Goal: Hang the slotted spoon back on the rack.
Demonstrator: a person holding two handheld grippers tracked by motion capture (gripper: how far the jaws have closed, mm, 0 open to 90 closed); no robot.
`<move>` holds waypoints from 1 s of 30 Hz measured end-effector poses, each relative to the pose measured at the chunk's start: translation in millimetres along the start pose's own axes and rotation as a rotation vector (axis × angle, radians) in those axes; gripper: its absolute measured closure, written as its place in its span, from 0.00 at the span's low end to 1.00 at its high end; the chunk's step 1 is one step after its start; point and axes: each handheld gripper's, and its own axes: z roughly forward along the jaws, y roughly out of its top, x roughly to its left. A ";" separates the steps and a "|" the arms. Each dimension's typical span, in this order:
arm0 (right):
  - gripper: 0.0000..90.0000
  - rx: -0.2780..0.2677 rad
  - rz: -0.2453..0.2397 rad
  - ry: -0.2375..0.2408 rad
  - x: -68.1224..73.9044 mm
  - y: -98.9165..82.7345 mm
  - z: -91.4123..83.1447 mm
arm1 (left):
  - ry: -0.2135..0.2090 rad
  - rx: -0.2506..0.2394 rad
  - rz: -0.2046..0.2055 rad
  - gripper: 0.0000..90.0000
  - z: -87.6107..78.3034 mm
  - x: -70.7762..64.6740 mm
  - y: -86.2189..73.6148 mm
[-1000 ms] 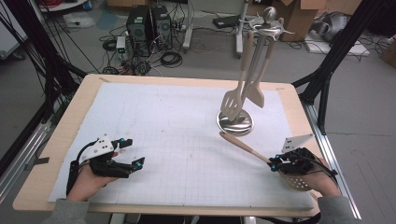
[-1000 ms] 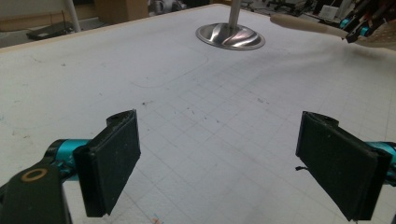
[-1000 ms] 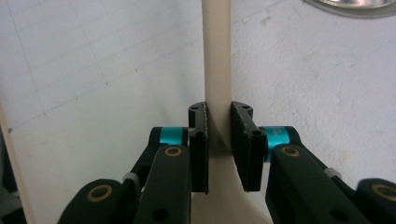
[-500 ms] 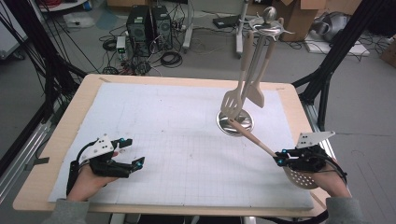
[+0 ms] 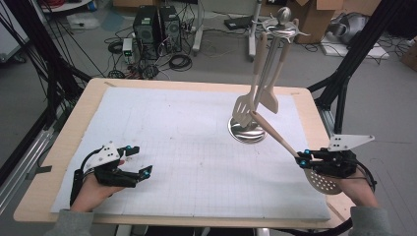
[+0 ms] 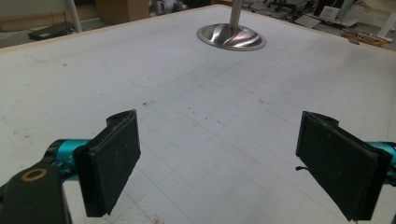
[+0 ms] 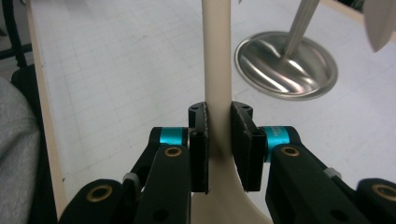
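Observation:
My right gripper is shut on the handle of a beige perforated skimmer near the table's right edge. The handle slants up and to the left, and its tip is close to the utensil stand. In the right gripper view both pads clamp the beige handle, with my right gripper pointing toward the stand's steel base. A slotted spatula and a solid spatula hang from the stand. My left gripper rests at the front left, open. Its pads stand wide apart with nothing between them.
A white gridded mat covers the wooden table. The stand's base lies far ahead in the left gripper view. Black frame posts flank the table, and computers, cables and boxes sit on the floor behind it.
My right gripper has risen and drifted right with the skimmer. The handle tip has lifted off the mat toward the stand. The left hand has stayed still.

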 end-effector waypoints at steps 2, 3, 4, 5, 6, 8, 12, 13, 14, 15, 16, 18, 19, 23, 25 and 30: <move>0.87 -0.020 0.002 -0.010 -1.2 1.7 -3.9 | -0.001 0.001 0.000 0.16 0.1 0.1 -0.1; 0.87 -0.029 0.010 -0.016 -1.1 2.6 -5.8 | 0.000 0.001 0.000 0.16 0.2 0.1 -0.1; 0.87 -0.040 0.010 -0.018 -1.7 3.2 -7.0 | -0.001 0.001 0.002 0.16 0.2 0.1 -0.1; 0.87 -0.054 0.015 -0.020 -2.2 4.2 -8.8 | -0.002 0.003 0.003 0.16 0.2 0.2 -0.1; 0.87 -0.063 0.018 -0.021 -2.6 5.0 -9.9 | -0.003 0.003 0.005 0.16 0.3 0.3 -0.2; 0.87 -0.077 0.023 -0.024 -3.0 6.6 -12.6 | -0.004 0.004 0.005 0.16 0.2 0.2 -0.2; 0.87 -0.111 0.027 -0.047 -5.8 10.3 -18.7 | -0.005 0.004 0.002 0.16 0.4 0.0 -0.5; 0.87 -0.114 0.032 -0.047 -6.1 11.1 -20.2 | -0.008 0.005 0.002 0.16 0.6 0.1 -0.6; 0.87 -0.123 0.031 -0.052 -7.2 12.1 -21.4 | -0.008 0.006 0.002 0.16 0.7 0.0 -0.7; 0.87 -0.129 0.033 -0.056 -7.8 13.4 -23.4 | -0.008 0.006 0.002 0.16 0.7 0.0 -0.7; 0.87 -0.130 0.039 -0.061 -7.7 14.2 -24.7 | -0.008 0.006 0.002 0.16 0.7 0.0 -0.7; 0.87 -0.148 0.035 -0.067 -9.5 15.7 -26.9 | -0.008 0.004 0.000 0.16 0.5 0.0 -0.6; 0.87 -0.155 0.043 -0.070 -9.6 16.2 -28.0 | -0.006 0.001 -0.001 0.16 0.3 0.1 -0.7; 0.87 -0.183 0.054 -0.090 -10.2 18.0 -32.1 | -0.005 0.002 0.000 0.16 -0.2 0.3 -0.8; 0.87 -0.202 0.053 -0.096 -11.1 18.7 -33.0 | -0.005 0.003 -0.001 0.16 -0.2 0.3 -0.9; 0.87 -0.215 0.056 -0.112 -12.3 20.6 -36.0 | -0.003 0.003 -0.003 0.16 -1.0 0.2 -0.9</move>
